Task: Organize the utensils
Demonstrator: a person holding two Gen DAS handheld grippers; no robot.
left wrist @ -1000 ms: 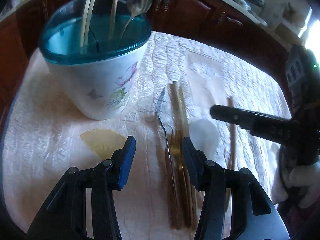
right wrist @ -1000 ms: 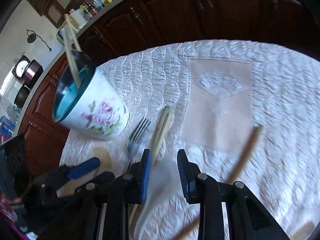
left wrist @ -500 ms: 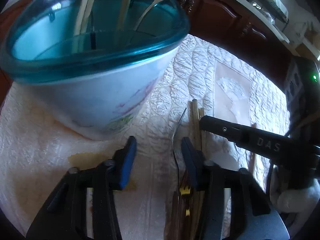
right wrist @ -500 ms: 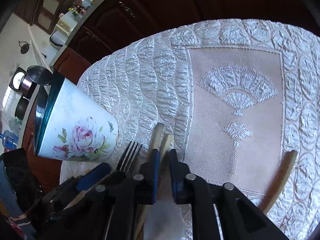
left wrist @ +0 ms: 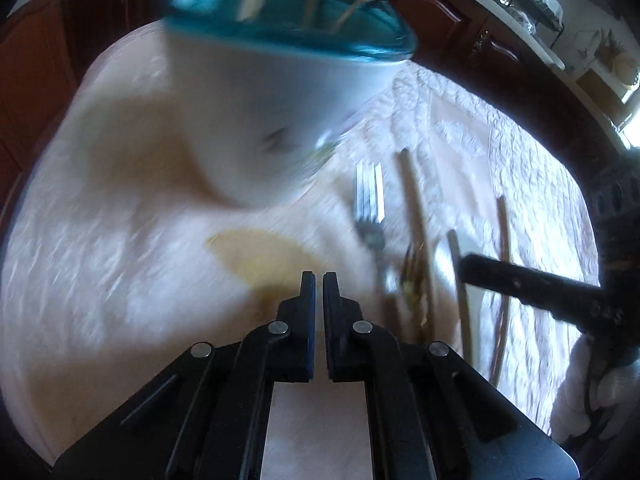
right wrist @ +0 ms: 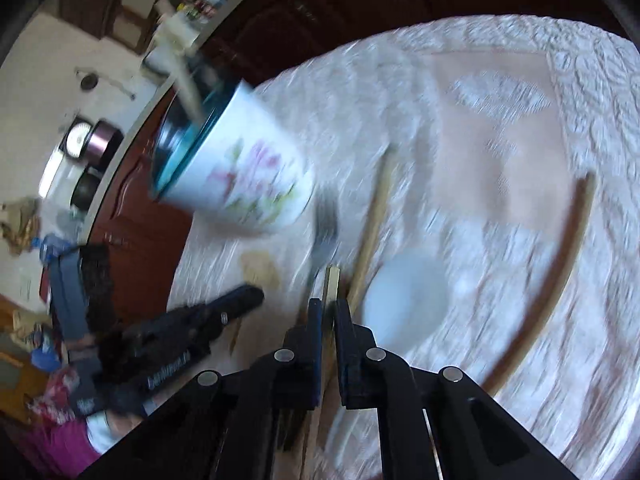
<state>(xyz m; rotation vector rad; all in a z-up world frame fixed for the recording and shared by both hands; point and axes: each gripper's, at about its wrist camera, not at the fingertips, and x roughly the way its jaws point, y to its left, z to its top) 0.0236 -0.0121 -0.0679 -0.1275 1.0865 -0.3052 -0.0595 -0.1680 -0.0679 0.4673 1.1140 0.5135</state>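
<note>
Partly done: the floral ceramic cup [right wrist: 248,176] with a teal rim holds several utensils. Beside the cup, on the quilted tabletop [right wrist: 520,80], lie a metal fork [left wrist: 370,208], wooden chopsticks [left wrist: 416,208] and a white spoon [right wrist: 404,296]. The right gripper [right wrist: 328,316] jaws pinch one chopstick [right wrist: 331,284]; the left gripper [left wrist: 319,284] jaws have just closed, empty.

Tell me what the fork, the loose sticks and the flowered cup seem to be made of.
Fork: looks like metal, grey with a bright sheen on the tines. Sticks: probably wood or bamboo, pale tan and matte. Cup: seemingly glazed ceramic, glossy white with printed flowers, though plastic is possible; its teal rim looks shiny.
</note>
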